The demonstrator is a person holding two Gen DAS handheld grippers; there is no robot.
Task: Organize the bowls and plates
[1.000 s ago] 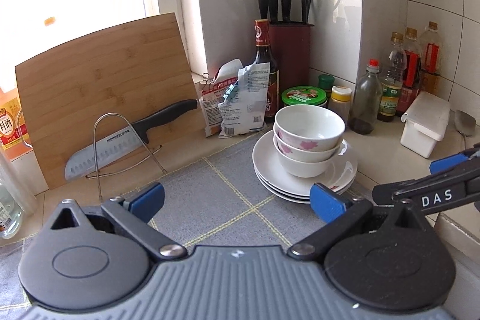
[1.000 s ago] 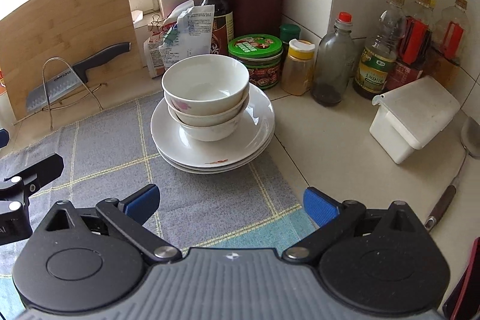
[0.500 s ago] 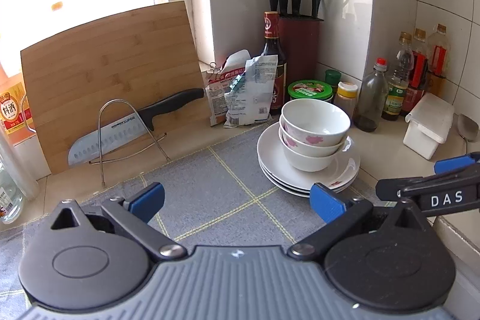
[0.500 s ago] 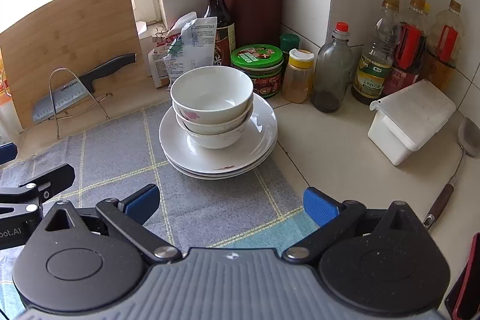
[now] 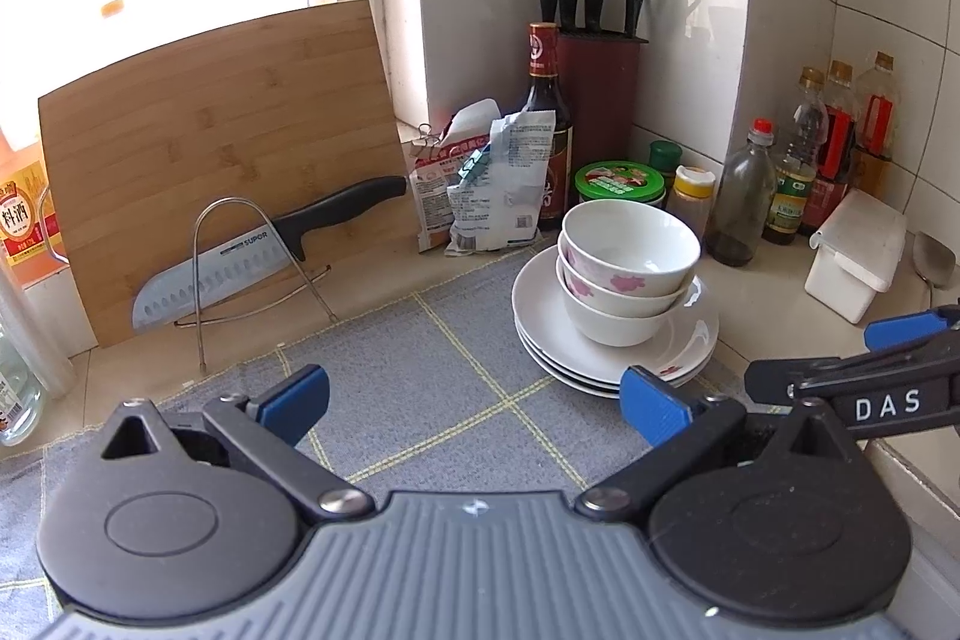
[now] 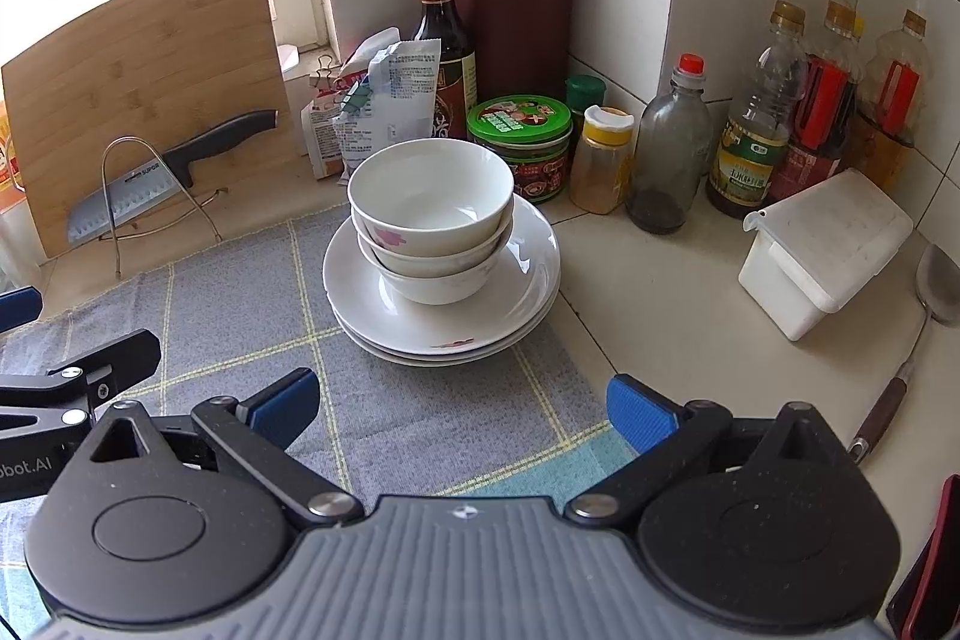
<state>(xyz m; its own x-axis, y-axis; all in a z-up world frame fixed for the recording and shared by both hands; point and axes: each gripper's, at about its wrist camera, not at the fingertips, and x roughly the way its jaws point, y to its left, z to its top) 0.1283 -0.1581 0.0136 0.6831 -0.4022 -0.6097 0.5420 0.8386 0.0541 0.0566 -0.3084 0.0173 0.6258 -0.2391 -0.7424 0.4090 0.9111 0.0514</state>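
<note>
The bowls (image 6: 431,220) sit nested on the plates (image 6: 441,307), and that stack rests on the right edge of the mat (image 6: 240,304), partly over the worktop (image 6: 672,316). Behind it stand a green-lidded jar (image 6: 519,142), a knife block (image 6: 510,22) and several bottles (image 6: 750,124). A white box (image 6: 825,250) lies to the right, a cutting board (image 5: 222,148) with a knife (image 5: 240,262) far left. My right gripper (image 6: 459,406) hangs spread wide and empty, near the stack. My left gripper (image 5: 474,400) is also spread, holding nothing, over the mat left of the stack.
</note>
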